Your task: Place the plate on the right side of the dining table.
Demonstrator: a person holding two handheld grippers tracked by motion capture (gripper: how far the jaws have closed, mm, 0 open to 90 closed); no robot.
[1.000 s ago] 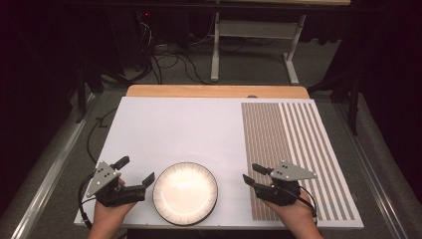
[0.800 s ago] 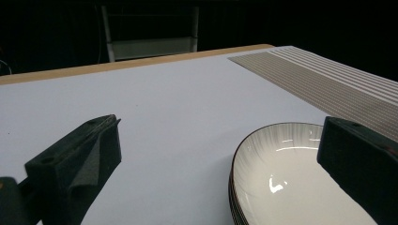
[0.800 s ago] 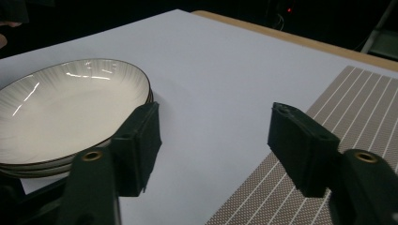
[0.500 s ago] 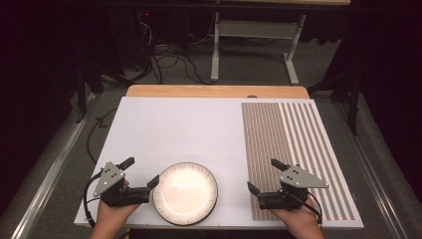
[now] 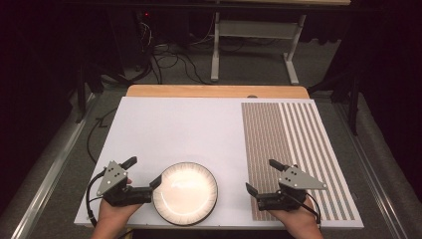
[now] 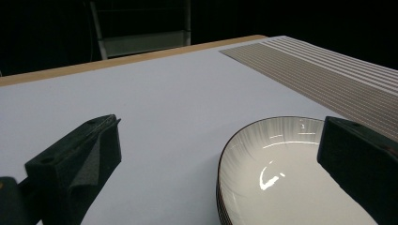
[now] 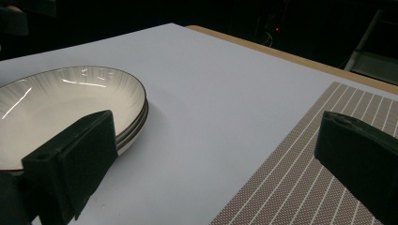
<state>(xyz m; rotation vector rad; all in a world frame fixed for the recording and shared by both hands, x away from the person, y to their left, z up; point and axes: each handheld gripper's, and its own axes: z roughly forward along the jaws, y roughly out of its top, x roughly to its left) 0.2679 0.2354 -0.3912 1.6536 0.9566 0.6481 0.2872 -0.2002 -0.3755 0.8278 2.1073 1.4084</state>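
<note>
Jaws spread wide — stacked plates (image 7: 70, 101) at left, striped mat (image 7: 300, 173) at right.

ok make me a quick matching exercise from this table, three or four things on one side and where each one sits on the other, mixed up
Things:
1. plates
2. striped mat
3. left gripper
4. right gripper

Places:
A. over the near end of the mat, jaws open, nothing between them
B. near edge of the white board, stacked, between the two grippers
C. right part of the table, running front to back
D. beside the stack's left rim, jaws open

Pairs: 1-B, 2-C, 3-D, 4-A
</note>
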